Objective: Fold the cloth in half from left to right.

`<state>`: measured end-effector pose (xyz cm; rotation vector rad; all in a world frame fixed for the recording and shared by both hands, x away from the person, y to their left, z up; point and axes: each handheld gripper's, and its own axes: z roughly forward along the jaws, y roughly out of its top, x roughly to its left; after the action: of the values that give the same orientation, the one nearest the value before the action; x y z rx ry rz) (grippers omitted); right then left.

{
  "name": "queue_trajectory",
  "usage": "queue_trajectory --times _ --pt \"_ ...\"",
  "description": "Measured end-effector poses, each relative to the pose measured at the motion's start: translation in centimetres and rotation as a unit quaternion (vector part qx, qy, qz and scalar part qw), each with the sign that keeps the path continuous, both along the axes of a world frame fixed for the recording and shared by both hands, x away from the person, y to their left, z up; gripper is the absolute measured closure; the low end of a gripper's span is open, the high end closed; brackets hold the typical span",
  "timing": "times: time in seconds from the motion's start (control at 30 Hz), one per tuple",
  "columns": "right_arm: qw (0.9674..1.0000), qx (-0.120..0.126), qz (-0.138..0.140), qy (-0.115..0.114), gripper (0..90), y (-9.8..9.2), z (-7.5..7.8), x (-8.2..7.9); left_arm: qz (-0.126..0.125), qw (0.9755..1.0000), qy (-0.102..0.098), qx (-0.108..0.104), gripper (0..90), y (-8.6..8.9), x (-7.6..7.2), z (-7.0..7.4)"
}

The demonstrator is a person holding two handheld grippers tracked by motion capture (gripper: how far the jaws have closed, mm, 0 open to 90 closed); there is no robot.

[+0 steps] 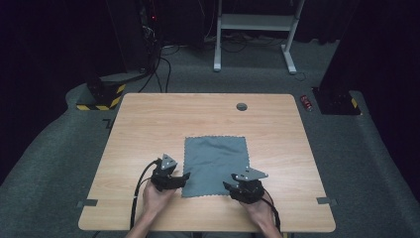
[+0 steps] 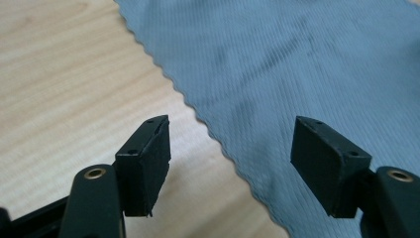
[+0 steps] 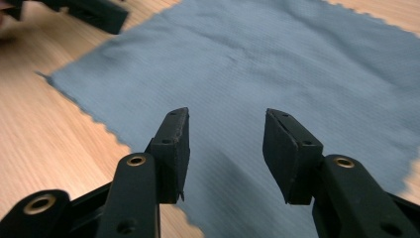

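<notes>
One grey cloth (image 1: 215,165) lying flat on one wooden surface (image 1: 148,124). Two tongs: left tongs (image 1: 184,177), right tongs (image 1: 227,186), one in each of two hands. One round hole (image 1: 241,106) near the far edge. One red can (image 1: 307,102) on the floor.

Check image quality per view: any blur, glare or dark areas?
High view: table evenly lit, surroundings near black, slightly soft. Left gripper view: cloth weave fairly sharp, far corner soft, no glare. Right gripper view: cloth's far edge blurs, faint shadow under the right gripper.
</notes>
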<state>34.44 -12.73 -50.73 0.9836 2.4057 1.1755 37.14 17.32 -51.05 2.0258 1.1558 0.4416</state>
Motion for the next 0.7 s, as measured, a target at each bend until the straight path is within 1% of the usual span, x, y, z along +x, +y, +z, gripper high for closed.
queue_trajectory --times 0.07,0.13,0.17,0.2,0.23,0.3,0.33,0.37,0.43,0.47,0.5,0.57,0.6,0.63,0.7 --pt "1.0000 0.004 0.006 0.002 55.0 0.6 0.0 0.1 0.004 1.0000 0.003 0.003 32.5 0.2 0.7 0.3" --pt "0.9999 0.006 0.016 0.003 57.7 1.4 0.1 0.1 0.013 0.9999 0.006 0.000 33.2 0.5 1.4 0.7" --pt "0.9998 0.006 0.017 0.001 59.1 1.7 0.2 0.0 0.016 0.9998 0.008 0.002 33.4 0.6 1.8 0.9" --pt "0.9997 0.001 0.023 -0.009 60.4 2.3 0.3 -0.1 0.018 0.9998 0.008 0.005 33.5 0.7 2.2 1.1" --pt "0.9996 -0.002 0.026 -0.014 61.1 2.7 0.3 -0.2 0.022 0.9997 0.007 0.008 33.8 0.8 2.7 1.2" --pt "0.9993 0.007 0.036 -0.010 64.0 3.4 0.3 -0.1 0.026 0.9995 0.010 0.017 34.4 0.9 3.4 1.4" --pt "0.9991 0.011 0.041 -0.008 65.8 3.7 0.2 -0.1 0.030 0.9994 0.009 0.015 34.7 1.0 3.6 1.5" --pt "0.9989 0.011 0.045 -0.008 67.7 4.1 0.2 -0.1 0.035 0.9992 0.017 0.010 35.5 1.0 4.0 1.6" --pt "0.9982 0.011 0.058 0.000 70.3 5.0 0.3 -0.1 0.034 0.9992 0.020 0.008 35.0 1.1 4.4 1.8" --pt "0.9979 0.009 0.065 0.000 71.2 5.4 0.3 -0.2 0.034 0.9992 0.017 0.010 35.1 1.0 4.7 1.9" --pt "0.9972 0.004 0.074 -0.004 72.4 6.1 0.4 -0.2 0.035 0.9993 0.012 0.003 35.6 1.1 4.9 1.9" --pt "0.9960 0.004 0.089 -0.002 74.0 7.1 0.2 -0.2 0.038 0.9991 0.021 -0.002 35.7 1.1 5.4 1.8" --pt "0.9950 0.002 0.100 -0.001 74.6 7.8 0.0 -0.1 0.038 0.9991 0.021 -0.002 35.7 1.1 5.4 1.8" --pt "0.9941 0.000 0.108 0.003 75.0 8.5 -0.2 -0.1 0.039 0.9990 0.023 0.004 35.7 1.0 5.9 1.7" --pt "0.9924 -0.008 0.122 0.006 75.4 9.6 -0.5 -0.2 0.038 0.9989 0.024 0.009 35.6 1.0 6.2 1.7"
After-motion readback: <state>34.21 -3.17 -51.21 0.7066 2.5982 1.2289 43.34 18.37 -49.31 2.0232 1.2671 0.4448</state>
